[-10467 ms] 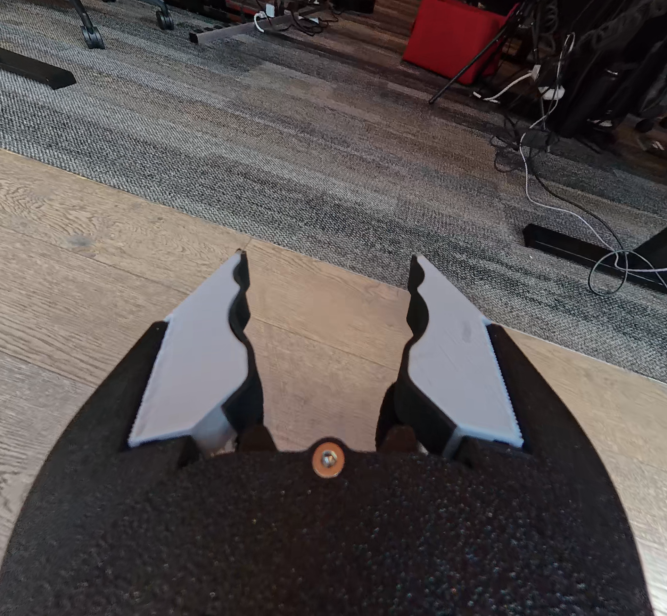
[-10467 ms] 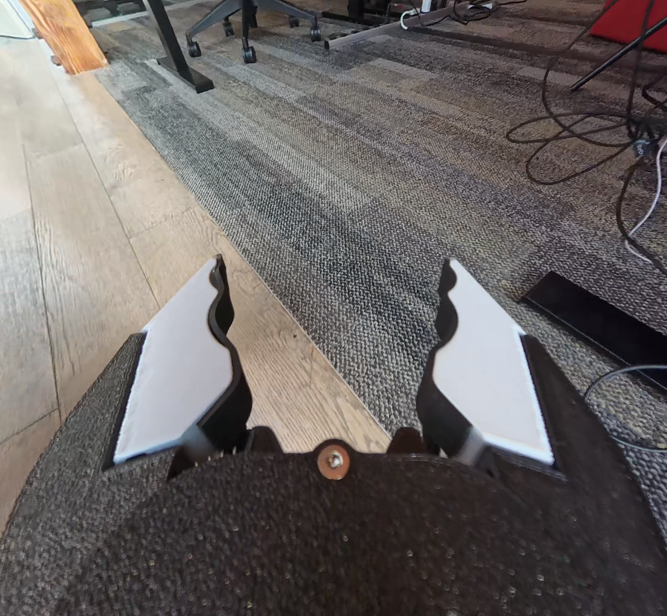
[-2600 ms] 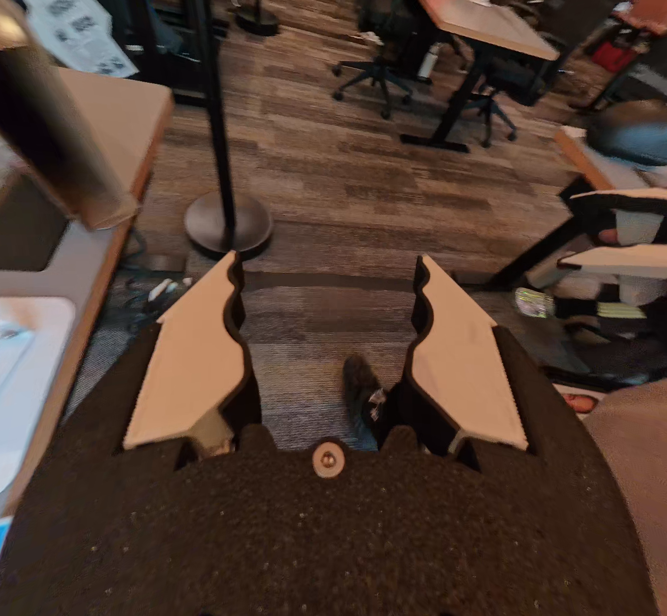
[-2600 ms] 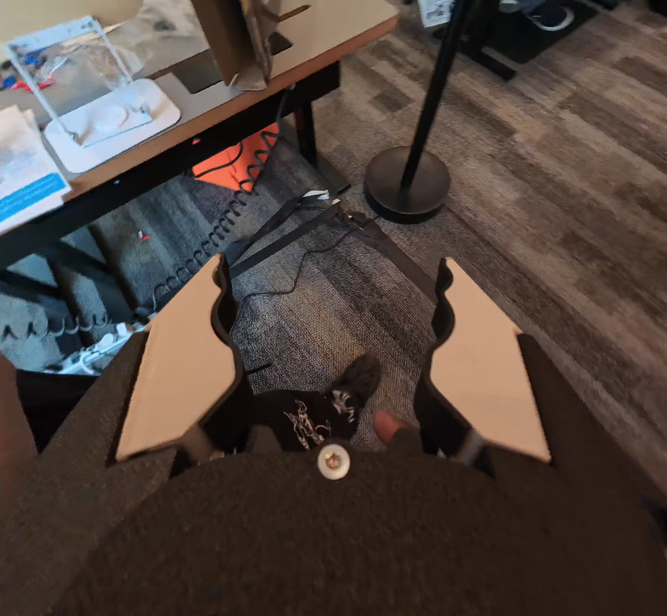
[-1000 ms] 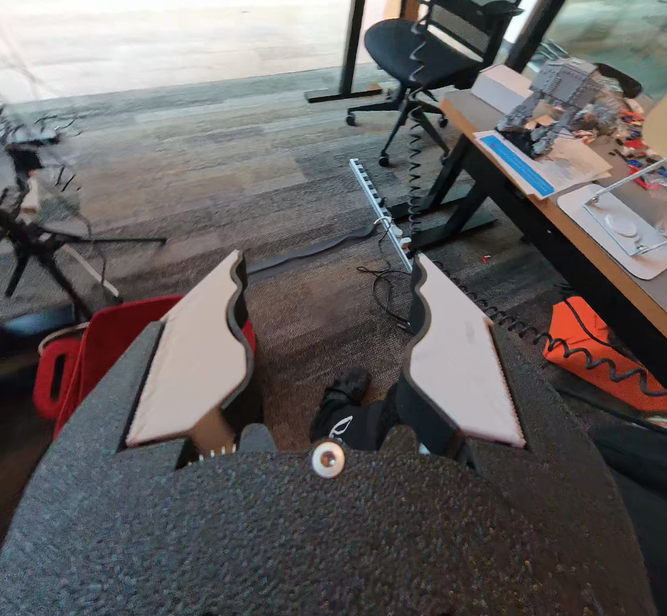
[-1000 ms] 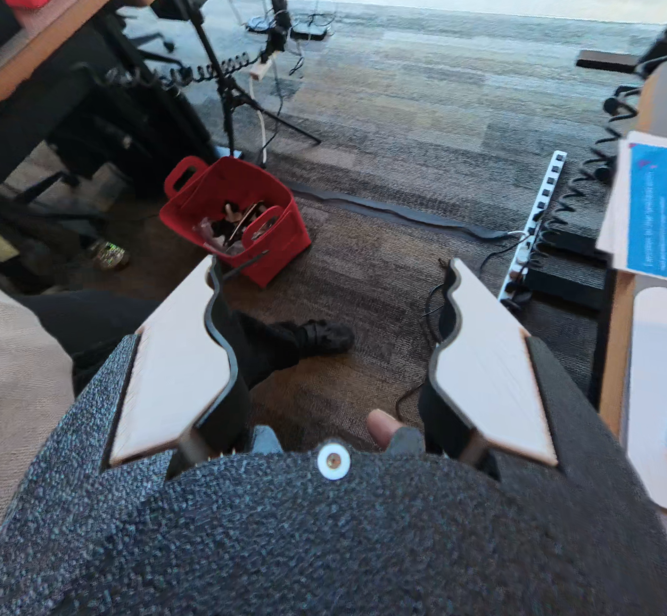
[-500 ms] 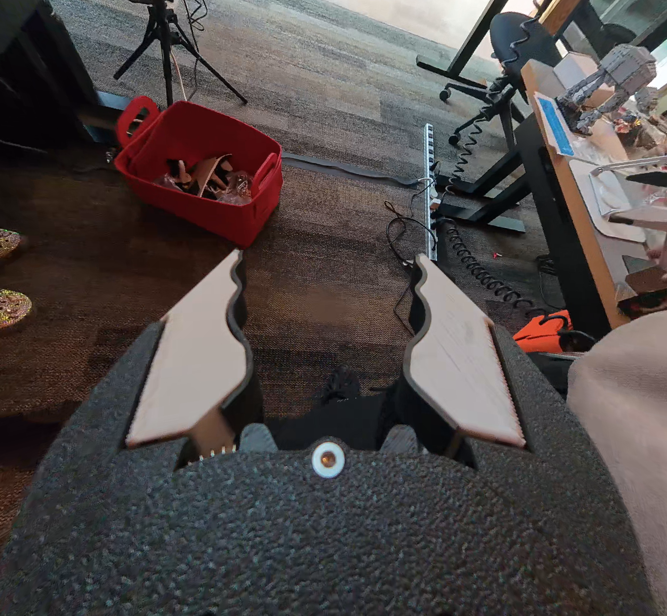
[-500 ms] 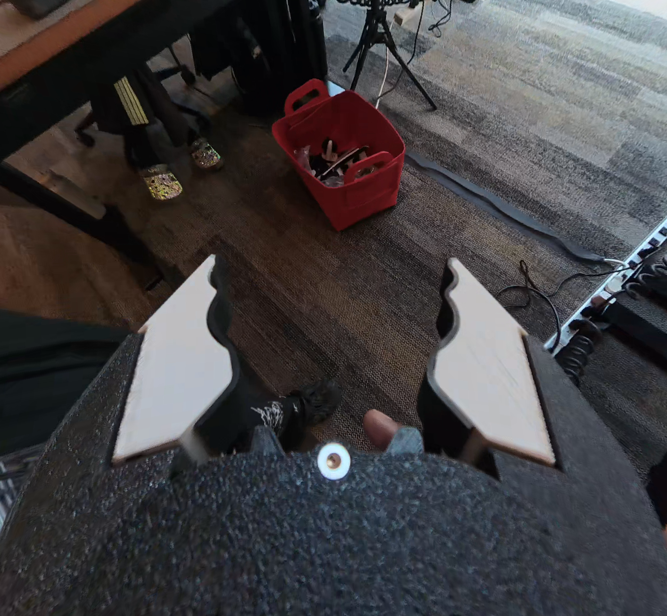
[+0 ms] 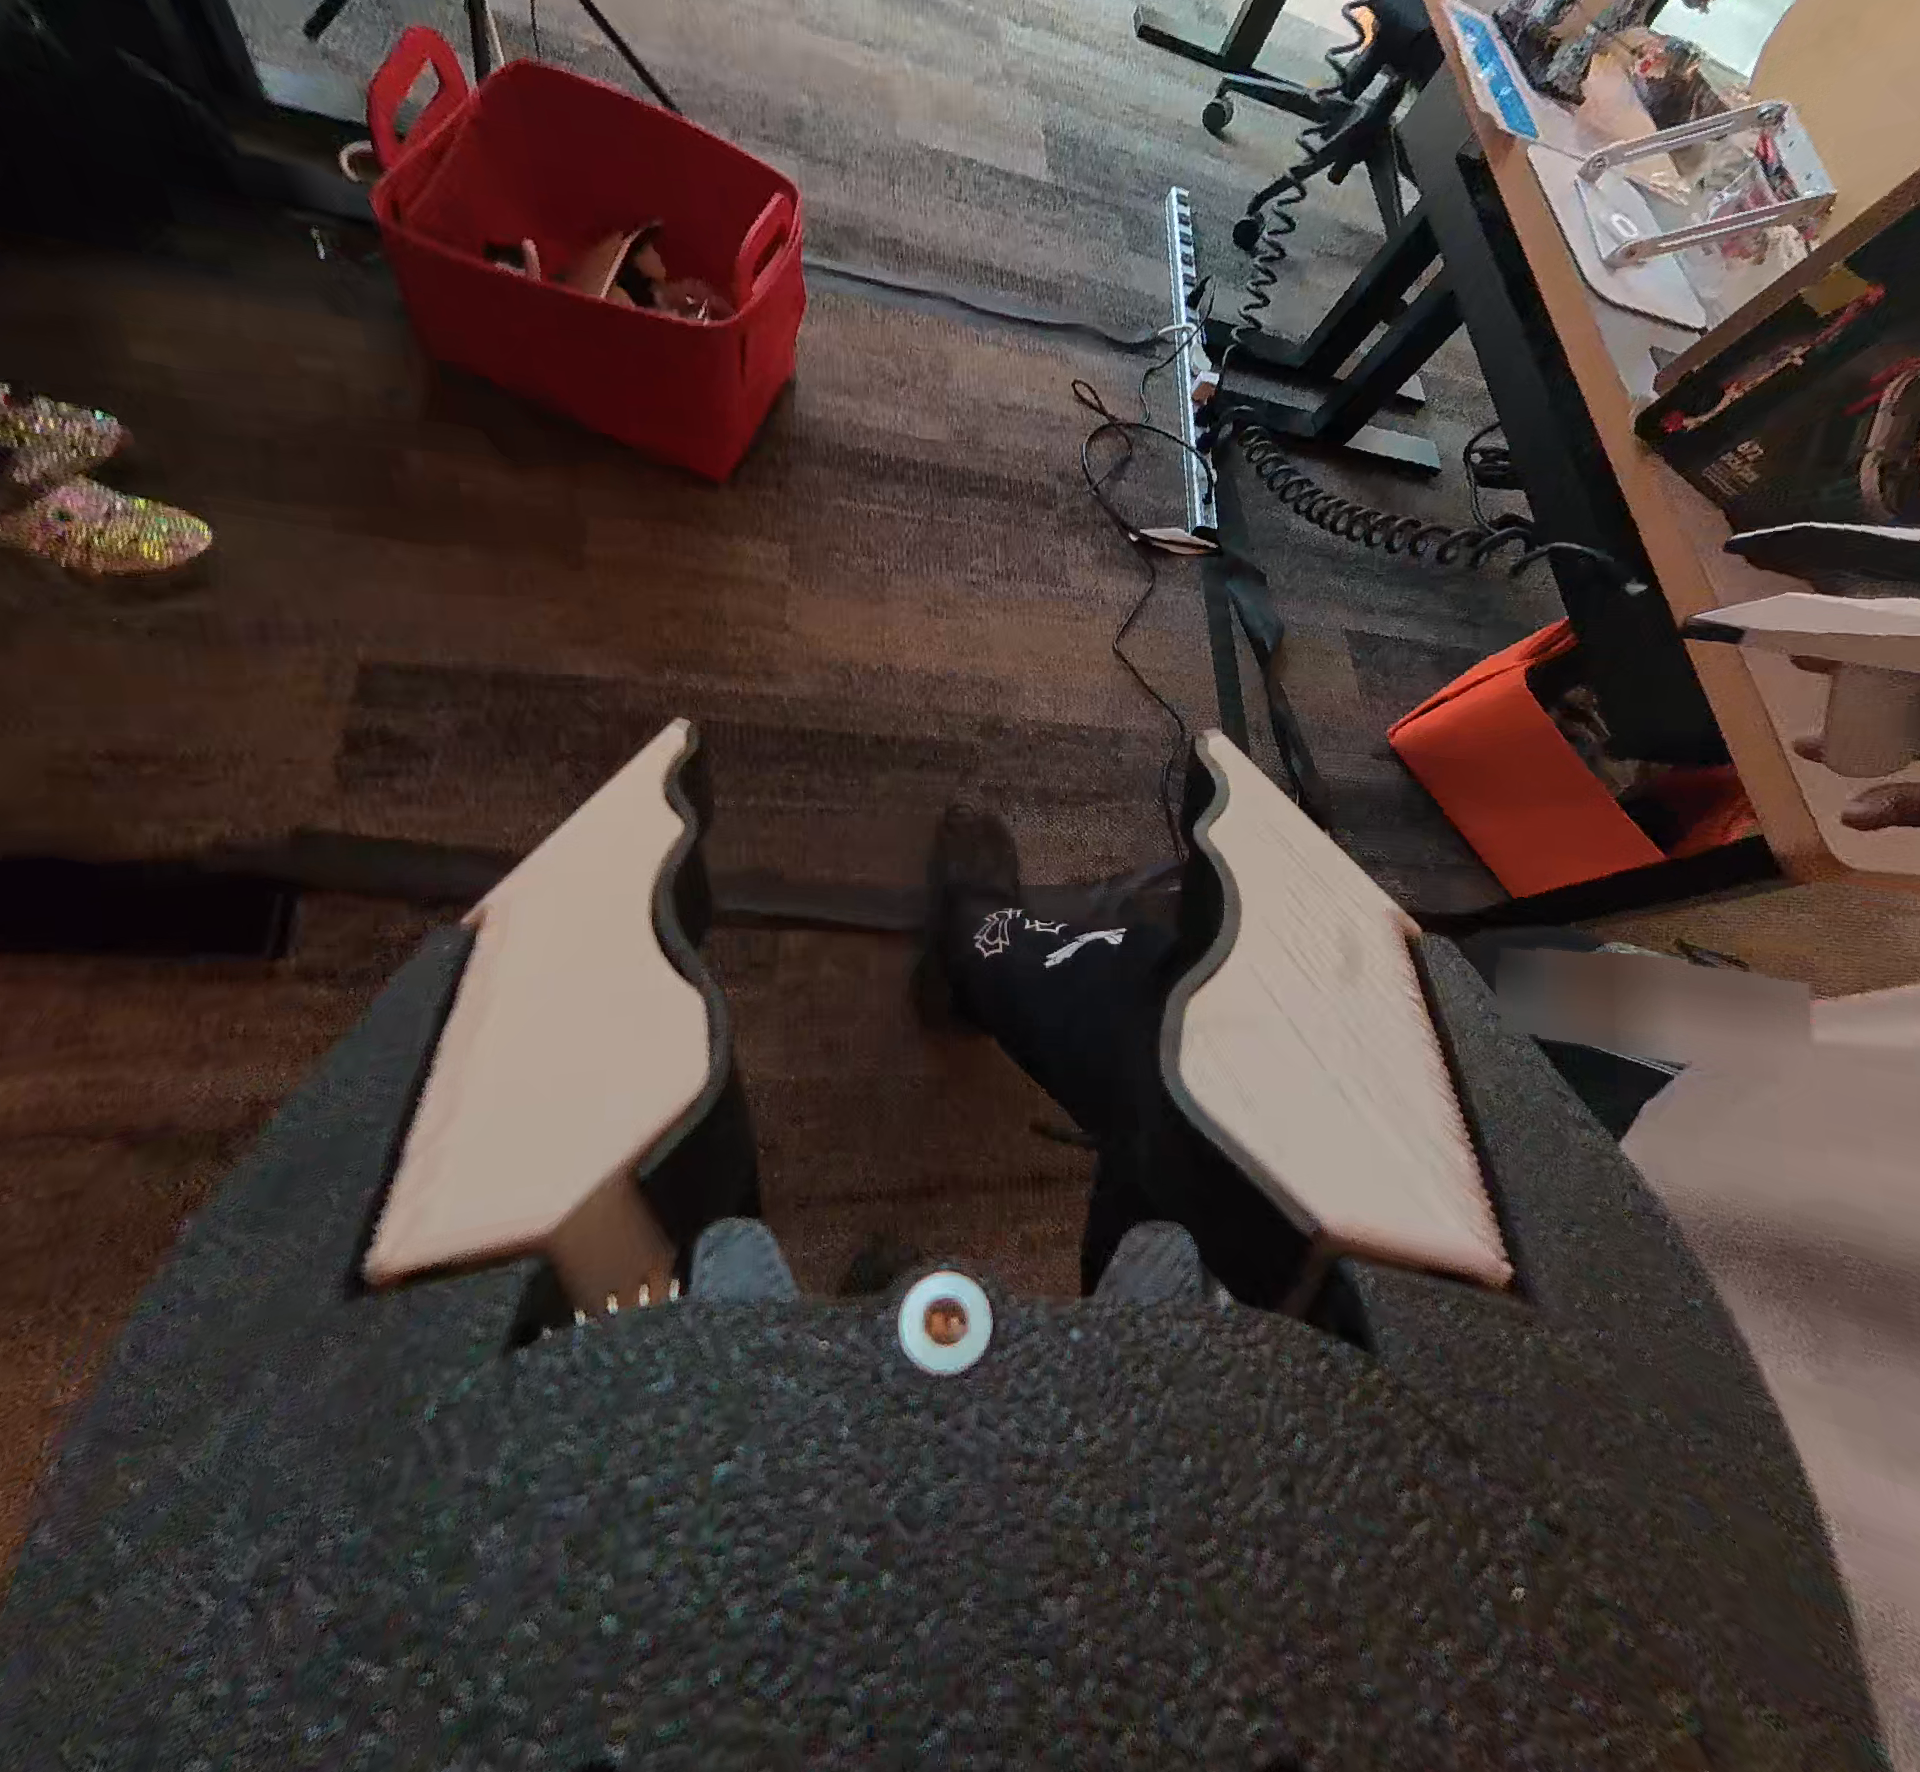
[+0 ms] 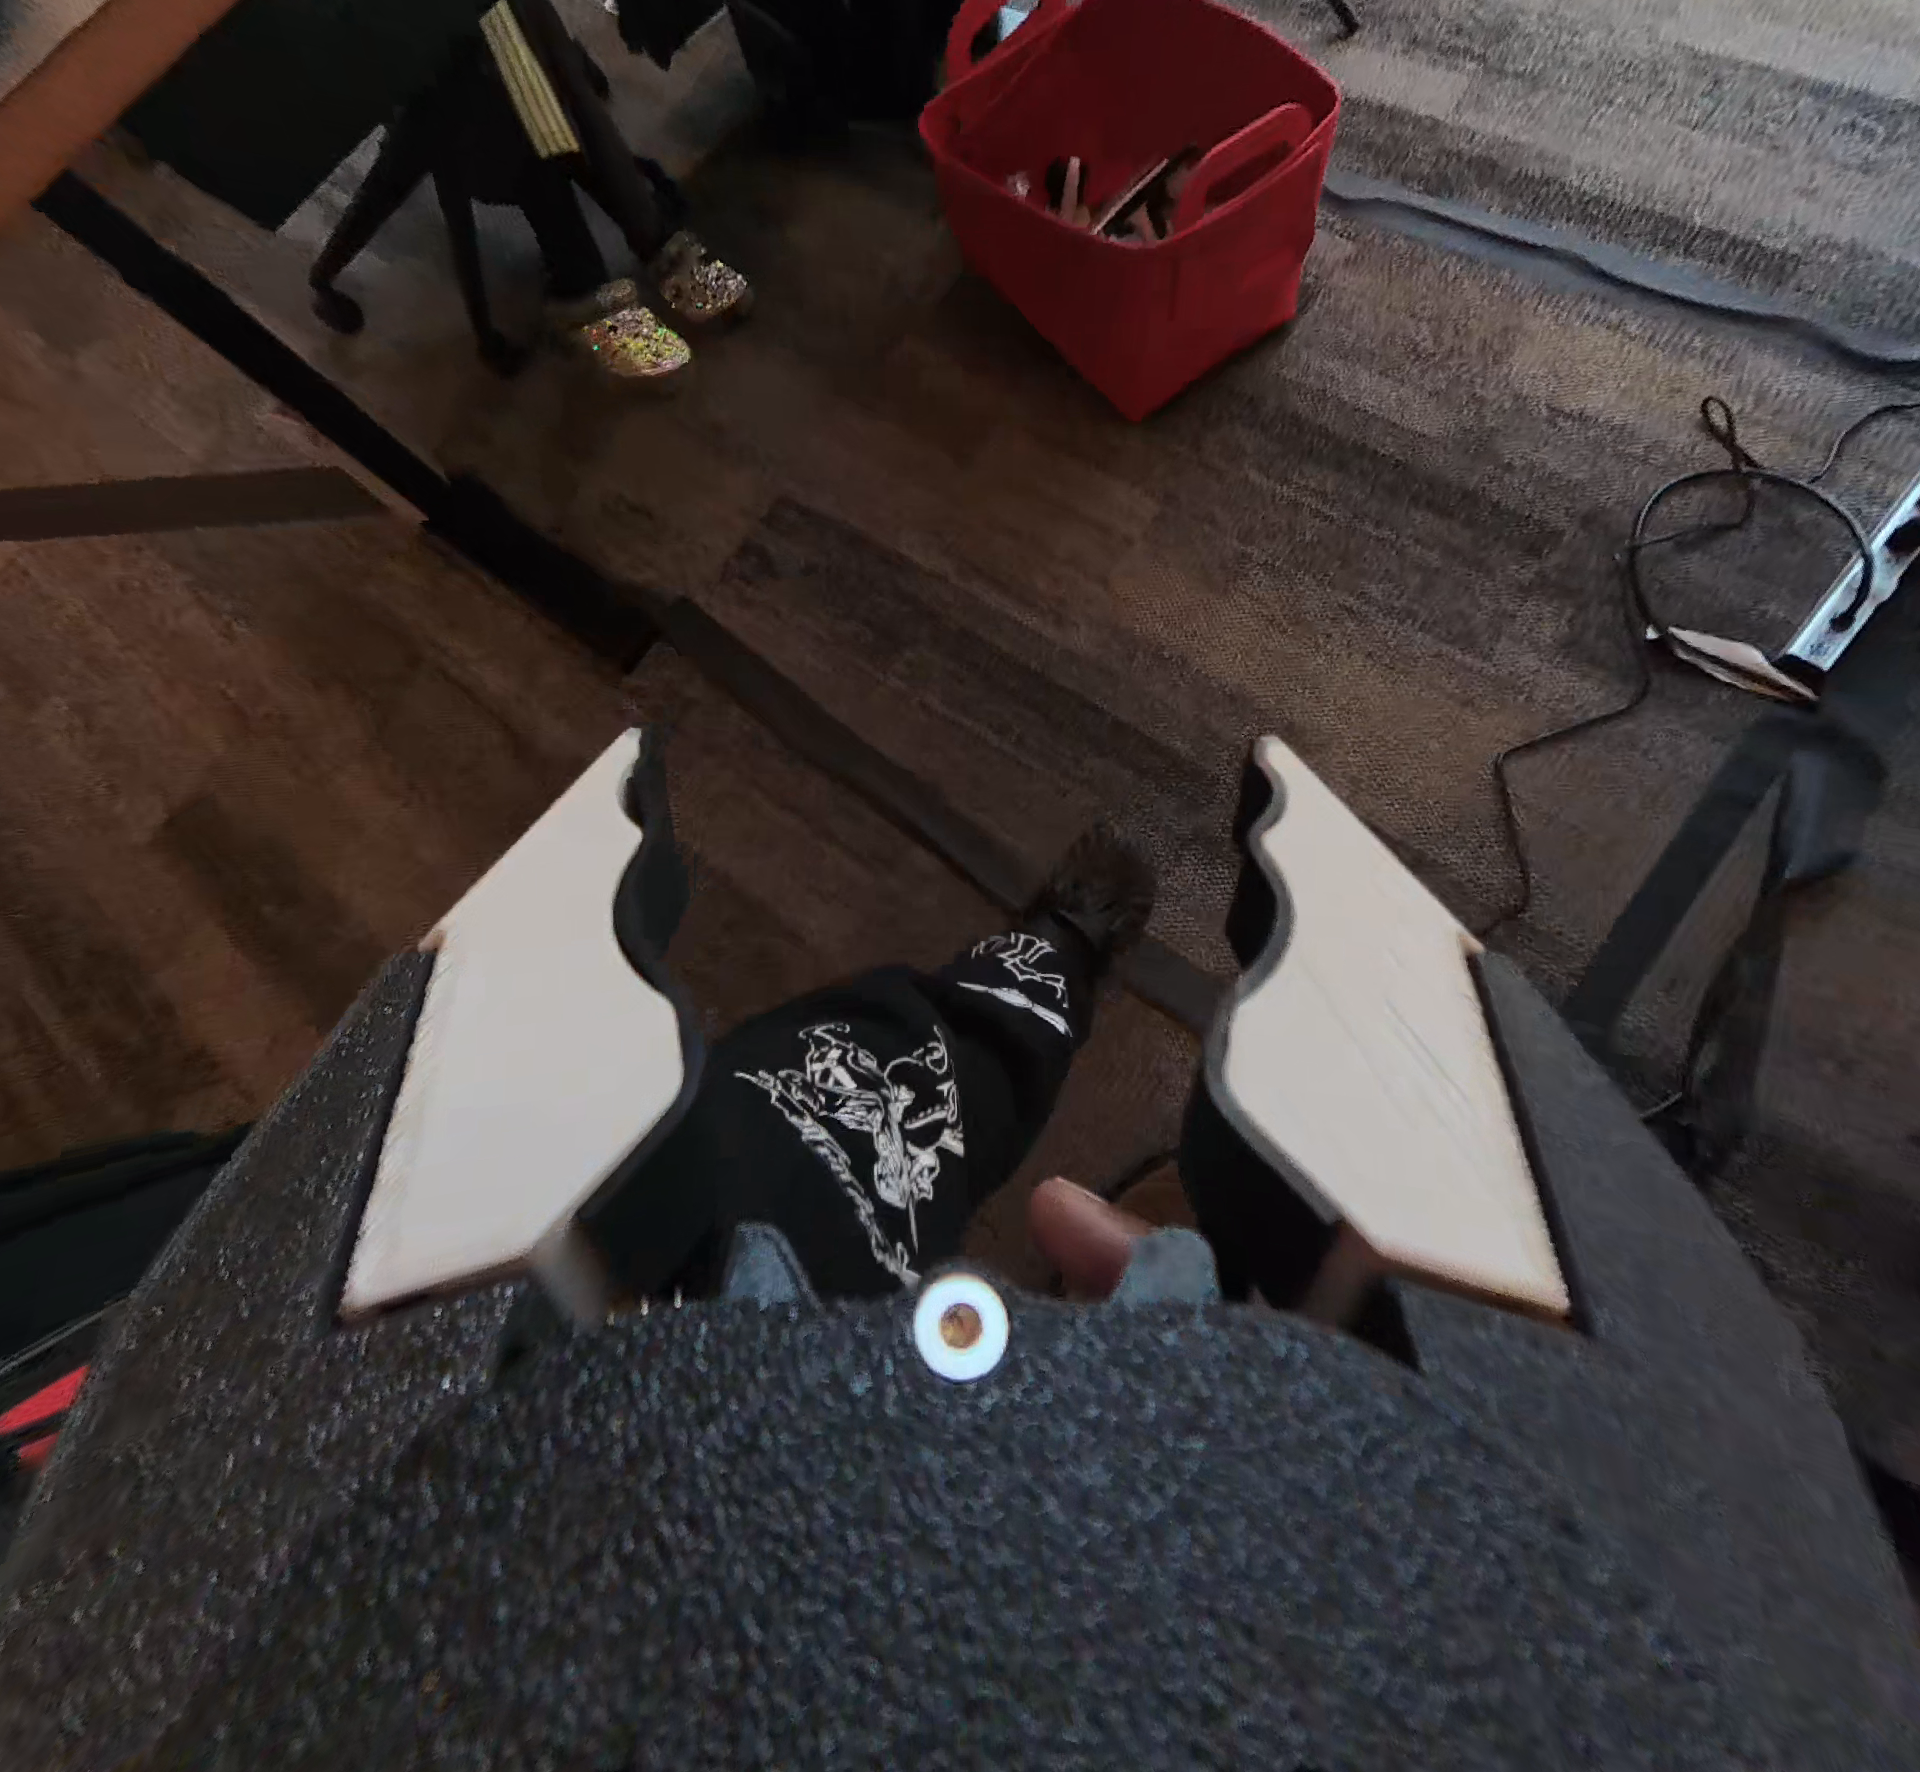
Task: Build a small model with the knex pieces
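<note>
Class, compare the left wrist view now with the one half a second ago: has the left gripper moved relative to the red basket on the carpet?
Yes. The left gripper has swung a little to the left: the red basket, which stands on the carpet, now sits nearer the view's middle.

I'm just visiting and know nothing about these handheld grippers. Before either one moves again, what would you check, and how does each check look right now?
1. Left gripper empty: ok, jaws wide apart, nothing between them.
2. Right gripper empty: ok, jaws wide apart, only the person's leg far below.
3. Something within reach to grasp: not ok, both grippers hang high over the carpet; the red basket stands well ahead on the floor.
4. Basket contents clear to see: cannot tell, a jumble of pale and dark pieces.
5. Floor hazards: not ok, a loose black cable and a power strip lie right of the basket.
6. Bystanders: not ok, someone's glittery shoes stand left of the basket.
</note>
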The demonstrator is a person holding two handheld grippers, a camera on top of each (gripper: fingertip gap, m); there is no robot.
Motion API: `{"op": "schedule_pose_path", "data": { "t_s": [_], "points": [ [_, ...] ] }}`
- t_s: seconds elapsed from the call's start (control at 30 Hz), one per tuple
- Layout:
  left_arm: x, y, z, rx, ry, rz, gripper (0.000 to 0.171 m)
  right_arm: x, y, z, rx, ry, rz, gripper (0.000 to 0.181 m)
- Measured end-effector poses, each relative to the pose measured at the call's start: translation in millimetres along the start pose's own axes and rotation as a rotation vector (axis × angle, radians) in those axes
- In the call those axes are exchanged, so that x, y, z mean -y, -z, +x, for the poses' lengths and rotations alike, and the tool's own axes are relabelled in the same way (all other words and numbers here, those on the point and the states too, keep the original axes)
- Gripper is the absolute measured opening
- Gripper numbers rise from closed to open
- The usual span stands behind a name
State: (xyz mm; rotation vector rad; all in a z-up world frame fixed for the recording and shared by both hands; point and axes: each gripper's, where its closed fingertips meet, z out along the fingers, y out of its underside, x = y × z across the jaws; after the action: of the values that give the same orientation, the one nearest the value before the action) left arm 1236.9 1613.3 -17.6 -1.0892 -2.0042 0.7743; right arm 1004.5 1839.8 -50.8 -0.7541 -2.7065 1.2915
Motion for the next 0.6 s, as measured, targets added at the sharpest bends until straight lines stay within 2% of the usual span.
{"op": "schedule_pose_path", "data": {
  "t_s": [0.07, 0.13, 0.27, 0.47, 0.53, 0.6],
  "points": [
    [-18.7, 25.0, -5.0, -0.001, 0.029, -0.013, 0.089, -12.4, 27.0, -17.7, -0.021, 0.006, 0.017, 0.098],
    [-24.3, 35.1, -6.7, -0.016, 0.034, -0.018, 0.088, -23.5, 45.2, -26.6, -0.031, -0.014, 0.018, 0.094],
    [7.6, 34.0, 0.6, -0.046, -0.038, 0.043, 0.084, -26.2, 68.3, -32.4, -0.051, -0.015, 0.038, 0.092],
    [47.7, -11.6, 22.1, -0.142, -0.067, 0.056, 0.08, -11.9, 83.4, -23.5, -0.096, -0.016, 0.088, 0.078],
    [63.4, -31.8, 28.0, -0.155, -0.086, 0.062, 0.081, -14.4, 78.6, -13.8, -0.092, -0.003, 0.068, 0.065],
    [80.2, -53.6, 30.8, -0.15, -0.104, 0.075, 0.081, -14.4, 64.3, 5.6, -0.094, -0.005, 0.045, 0.061]
  ]
}}
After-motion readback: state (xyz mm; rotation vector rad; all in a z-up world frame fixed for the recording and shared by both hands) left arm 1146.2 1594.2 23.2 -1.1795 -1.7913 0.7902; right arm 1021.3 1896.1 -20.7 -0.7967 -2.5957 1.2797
